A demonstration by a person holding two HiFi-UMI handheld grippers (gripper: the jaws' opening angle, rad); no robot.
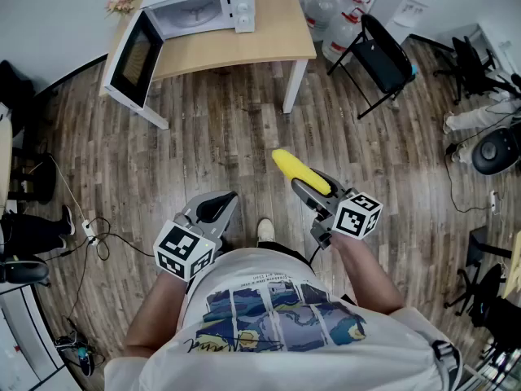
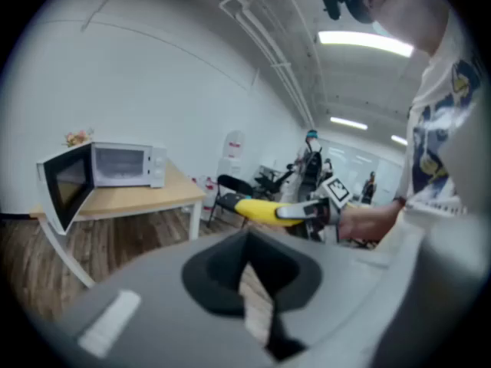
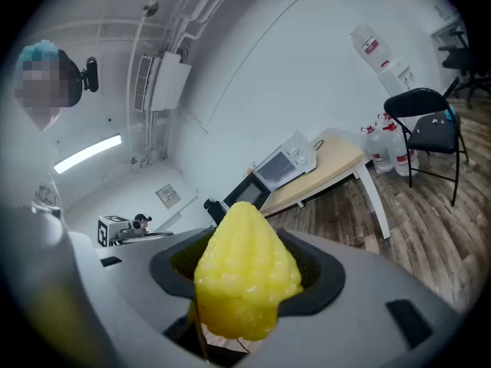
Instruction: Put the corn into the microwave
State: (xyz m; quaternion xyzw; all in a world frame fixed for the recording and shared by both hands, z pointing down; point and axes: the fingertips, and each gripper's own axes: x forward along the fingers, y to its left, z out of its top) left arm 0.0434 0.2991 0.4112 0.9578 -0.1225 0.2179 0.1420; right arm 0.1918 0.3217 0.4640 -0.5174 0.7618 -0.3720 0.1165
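Observation:
A yellow corn cob [image 1: 299,172] sticks out forward from my right gripper [image 1: 305,187], which is shut on its rear end; in the right gripper view the corn [image 3: 245,271] fills the space between the jaws. The white microwave [image 1: 199,6] stands on a wooden table [image 1: 269,31] across the floor, its door [image 1: 130,55] swung wide open to the left. It also shows in the left gripper view as the microwave [image 2: 115,165] and in the right gripper view as the microwave [image 3: 288,159]. My left gripper [image 1: 216,210] is held low by my body, shut and holding nothing.
A black folding chair [image 1: 383,55] and large water bottles [image 1: 334,15] stand right of the table. Pink flowers [image 1: 122,2] lie beside the microwave. Cables and a plug [image 1: 89,235] trail over the wooden floor at left. Office chairs [image 1: 496,149] sit far right.

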